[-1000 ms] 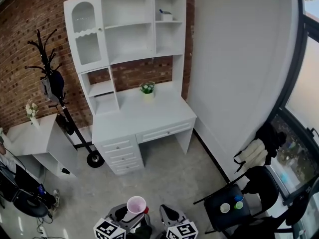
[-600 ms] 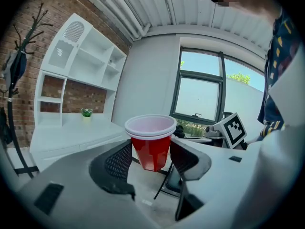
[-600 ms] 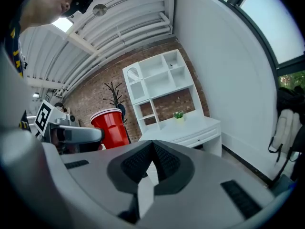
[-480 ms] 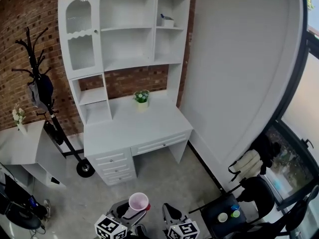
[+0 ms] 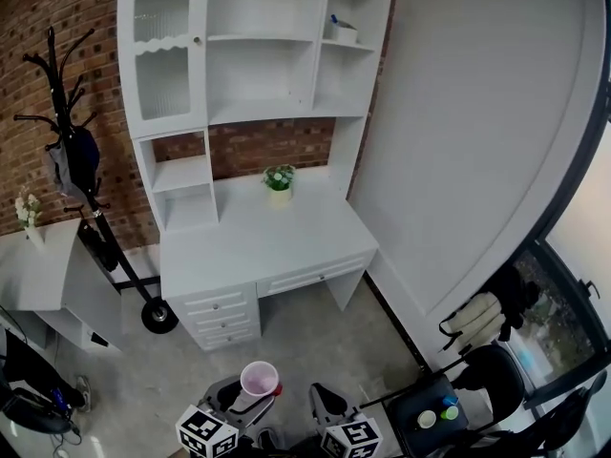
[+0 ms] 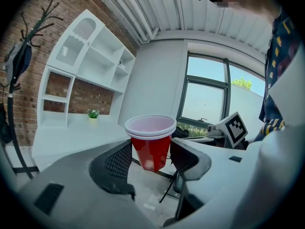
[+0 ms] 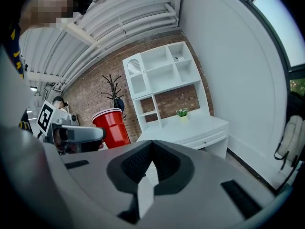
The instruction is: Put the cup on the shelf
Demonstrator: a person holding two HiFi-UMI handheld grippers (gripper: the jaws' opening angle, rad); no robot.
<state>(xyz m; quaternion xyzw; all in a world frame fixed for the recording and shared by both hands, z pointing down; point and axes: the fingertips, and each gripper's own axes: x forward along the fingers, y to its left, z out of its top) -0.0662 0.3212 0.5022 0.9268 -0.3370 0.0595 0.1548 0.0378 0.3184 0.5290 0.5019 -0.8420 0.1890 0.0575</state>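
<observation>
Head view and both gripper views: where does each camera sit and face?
Head view: on the head, facing down at the desk; left gripper, holding the cup, and right gripper show.
Left gripper view: along its jaws, toward the window; clothing shows.
Right gripper view: along shut jaws, toward the desk.
All share the cup.

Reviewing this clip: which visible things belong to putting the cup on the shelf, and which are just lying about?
Job in hand: red cup, gripped by the left gripper; white shelf unit.

Lying about: potted plant; coat rack; black chair; white side table.
</observation>
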